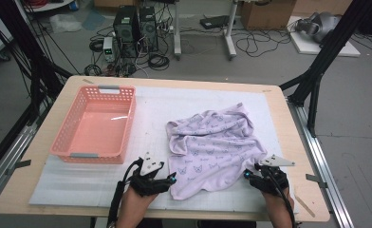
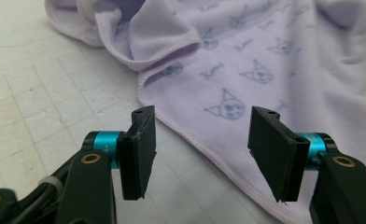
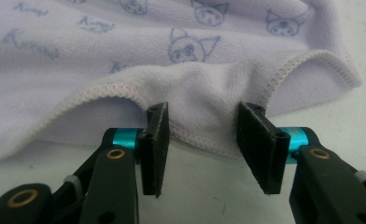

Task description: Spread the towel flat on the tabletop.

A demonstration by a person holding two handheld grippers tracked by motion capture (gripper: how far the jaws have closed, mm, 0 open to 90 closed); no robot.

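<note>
I am holding my left gripper (image 2: 202, 154) wide open over the near-left hem of the lilac printed cloth (image 1: 212, 145), gripping nothing. My right gripper (image 3: 202, 147) is gaping around a raised fold at the cloth's near-right edge, seemingly not yet pinching it. The cloth is lying crumpled on the white mat (image 1: 94, 183), right of the pink basket (image 1: 95, 124).

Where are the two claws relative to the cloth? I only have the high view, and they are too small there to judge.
Observer: In the left gripper view, the left claw is open, and the near hem of the lilac cloth runs diagonally between its jaws.

Operator: And the right one?

Observer: In the right gripper view, the right claw is open too, with a raised fold of the cloth's stitched edge between its jaws. I cannot tell whether the pads touch it.

Operator: What is the print on the cloth? It looks like butterflies from above.

Observer: Up close it is small cartoon faces with pointed ears, plus script lettering too blurred to read.
</note>
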